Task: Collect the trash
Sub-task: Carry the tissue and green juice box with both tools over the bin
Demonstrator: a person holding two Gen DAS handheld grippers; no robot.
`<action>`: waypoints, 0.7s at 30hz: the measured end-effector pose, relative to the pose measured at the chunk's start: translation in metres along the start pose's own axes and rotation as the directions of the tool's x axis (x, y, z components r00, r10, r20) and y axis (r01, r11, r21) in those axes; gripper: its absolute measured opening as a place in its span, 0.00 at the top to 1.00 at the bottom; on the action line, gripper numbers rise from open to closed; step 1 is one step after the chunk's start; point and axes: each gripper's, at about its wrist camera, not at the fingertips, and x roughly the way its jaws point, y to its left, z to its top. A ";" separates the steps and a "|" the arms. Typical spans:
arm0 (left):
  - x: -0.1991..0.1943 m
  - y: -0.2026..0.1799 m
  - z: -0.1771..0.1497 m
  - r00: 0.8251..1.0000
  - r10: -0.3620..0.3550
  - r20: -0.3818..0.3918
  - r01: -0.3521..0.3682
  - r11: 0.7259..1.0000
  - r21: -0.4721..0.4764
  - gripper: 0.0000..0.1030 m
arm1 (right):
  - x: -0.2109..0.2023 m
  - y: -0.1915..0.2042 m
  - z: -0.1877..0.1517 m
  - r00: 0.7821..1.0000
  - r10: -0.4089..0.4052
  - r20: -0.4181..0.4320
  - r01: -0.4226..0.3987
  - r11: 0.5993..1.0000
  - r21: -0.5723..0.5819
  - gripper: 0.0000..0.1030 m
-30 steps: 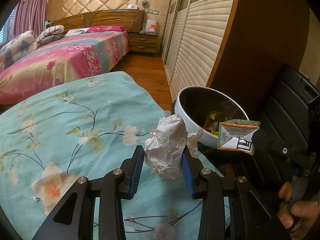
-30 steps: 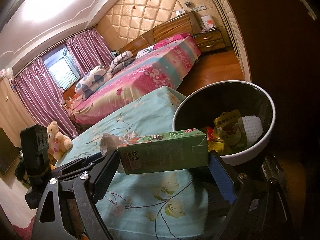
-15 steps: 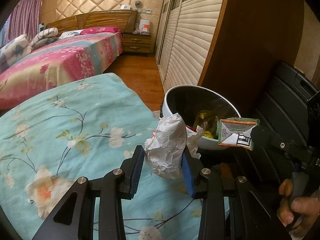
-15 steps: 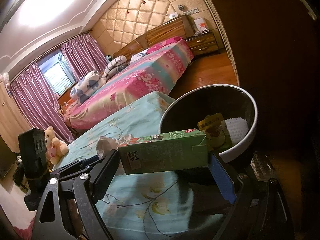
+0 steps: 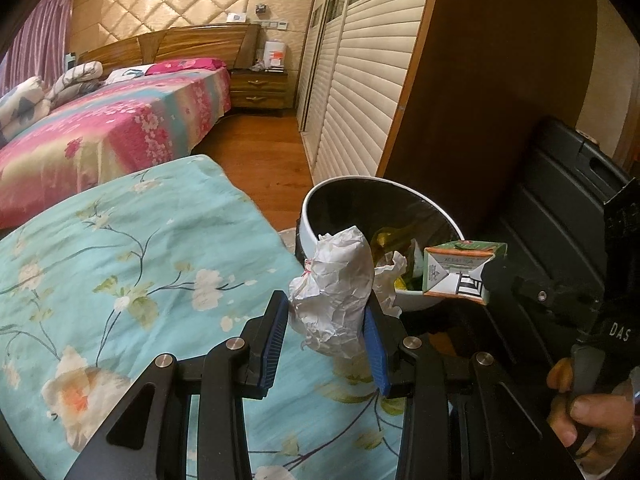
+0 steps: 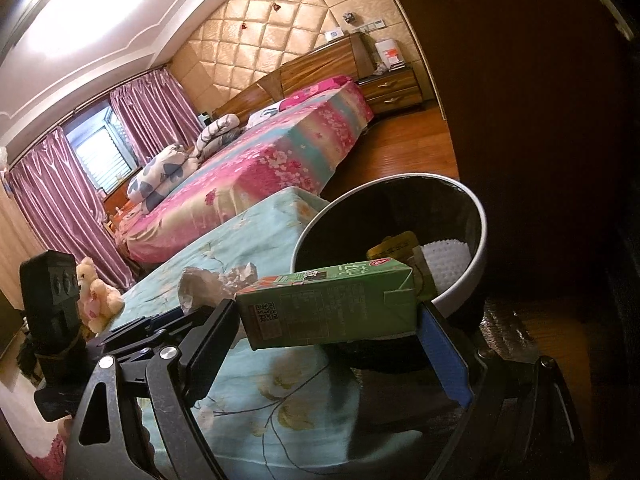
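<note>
The left gripper (image 5: 326, 322) clenches the paper wad (image 5: 334, 292), the right gripper (image 6: 328, 316) the carton (image 6: 328, 304). Both have drifted closer to the bin (image 5: 310, 216) just ahead, so dropping looks next.

Wrist views — shared bin (image 5: 312, 216) close
</note>
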 end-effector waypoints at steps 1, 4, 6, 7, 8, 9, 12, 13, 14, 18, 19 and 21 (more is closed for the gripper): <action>0.001 -0.001 0.001 1.000 -0.001 0.000 0.001 1.000 0.000 0.66 | 0.000 -0.001 0.000 1.000 -0.003 0.000 0.003 1.000 -0.001 0.13; 0.003 -0.003 0.003 1.000 -0.006 0.001 0.006 1.000 0.002 0.66 | 0.000 -0.004 0.002 1.000 -0.010 0.002 0.010 1.000 0.003 0.13; 0.005 -0.004 0.004 1.000 -0.010 -0.001 0.010 1.000 0.001 0.66 | -0.001 -0.005 0.003 1.000 -0.016 0.003 0.016 1.000 0.004 0.13; 0.006 -0.005 0.005 1.000 -0.011 -0.001 0.011 1.000 0.002 0.66 | -0.001 -0.006 0.003 1.000 -0.017 0.003 0.017 1.000 0.004 0.13; 0.007 -0.006 0.006 1.000 -0.012 0.000 0.012 1.000 0.004 0.65 | -0.001 -0.007 0.004 1.000 -0.020 0.003 0.020 1.000 0.004 0.13; 0.007 -0.007 0.006 1.000 -0.014 0.001 0.014 1.000 0.006 0.66 | -0.002 -0.006 0.003 1.000 -0.022 0.004 0.022 1.000 0.004 0.13; 0.011 -0.010 0.008 1.000 -0.017 0.000 0.017 1.000 0.009 0.66 | -0.002 -0.006 0.004 1.000 -0.029 0.004 0.029 1.000 0.004 0.13; 0.012 -0.010 0.009 1.000 -0.018 -0.001 0.018 1.000 0.010 0.65 | -0.002 -0.008 0.005 1.000 -0.031 0.004 0.031 1.000 0.005 0.13; 0.013 -0.010 0.009 1.000 -0.019 -0.002 0.019 1.000 0.010 0.65 | -0.002 -0.009 0.005 0.999 -0.032 0.003 0.032 0.999 0.007 0.13; 0.016 -0.011 0.011 1.000 -0.021 -0.004 0.021 1.000 0.009 0.65 | -0.001 -0.012 0.008 0.999 -0.039 0.004 0.039 0.999 0.010 0.13; 0.018 -0.012 0.011 1.000 -0.021 -0.004 0.021 1.000 0.009 0.65 | -0.001 -0.013 0.008 0.999 -0.041 0.005 0.041 0.999 0.007 0.13; 0.021 -0.015 0.014 1.000 -0.020 -0.004 0.020 1.000 0.010 0.65 | 0.000 -0.012 0.010 0.999 -0.043 0.006 0.043 0.999 0.003 0.13</action>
